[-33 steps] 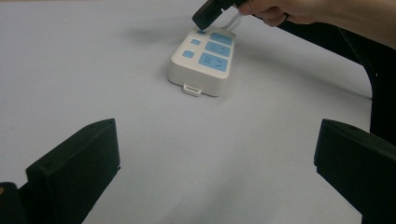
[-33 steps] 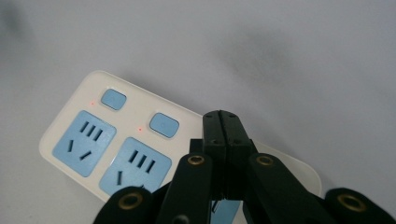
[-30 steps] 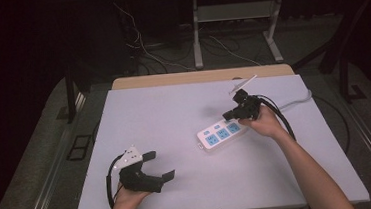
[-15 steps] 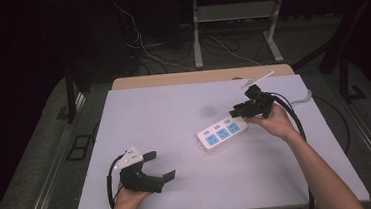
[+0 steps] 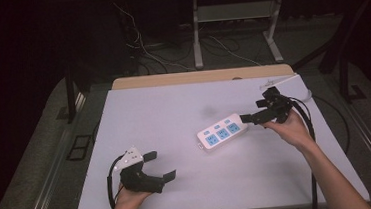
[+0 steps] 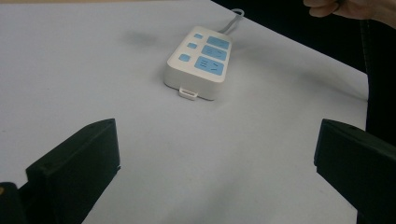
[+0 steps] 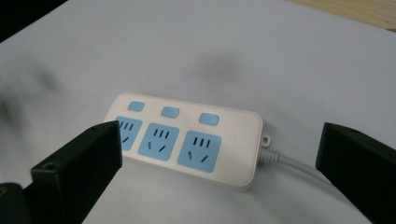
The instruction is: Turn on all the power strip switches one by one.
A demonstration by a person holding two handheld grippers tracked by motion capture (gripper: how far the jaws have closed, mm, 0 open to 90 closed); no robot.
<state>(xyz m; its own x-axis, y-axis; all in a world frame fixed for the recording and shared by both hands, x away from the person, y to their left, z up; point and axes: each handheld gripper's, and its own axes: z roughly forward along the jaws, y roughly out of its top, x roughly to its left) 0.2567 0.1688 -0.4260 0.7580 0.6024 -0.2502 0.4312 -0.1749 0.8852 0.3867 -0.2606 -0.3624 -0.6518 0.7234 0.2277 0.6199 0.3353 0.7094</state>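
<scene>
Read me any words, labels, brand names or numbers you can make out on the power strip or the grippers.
None can be read.
Power strip: three blue sockets and three blue switch buttons, no legible print; faint marks near its cord end are too blurred to read.
Left gripper and right gripper: plain black jaws, no lettering visible.

Pretty dim room overall, most of the light lands on the white table [image 5: 184, 114] while everything around it fades to near black. The floor [image 5: 41, 146] is dark grey carpet-looking stuff, and there's a light wooden strip [image 5: 201, 76] running along the table's far edge. Behind that stands a second table on pale metal legs [image 5: 196, 33], with a messy bunch of cables [image 5: 144, 50] lying on the floor under it.
</scene>
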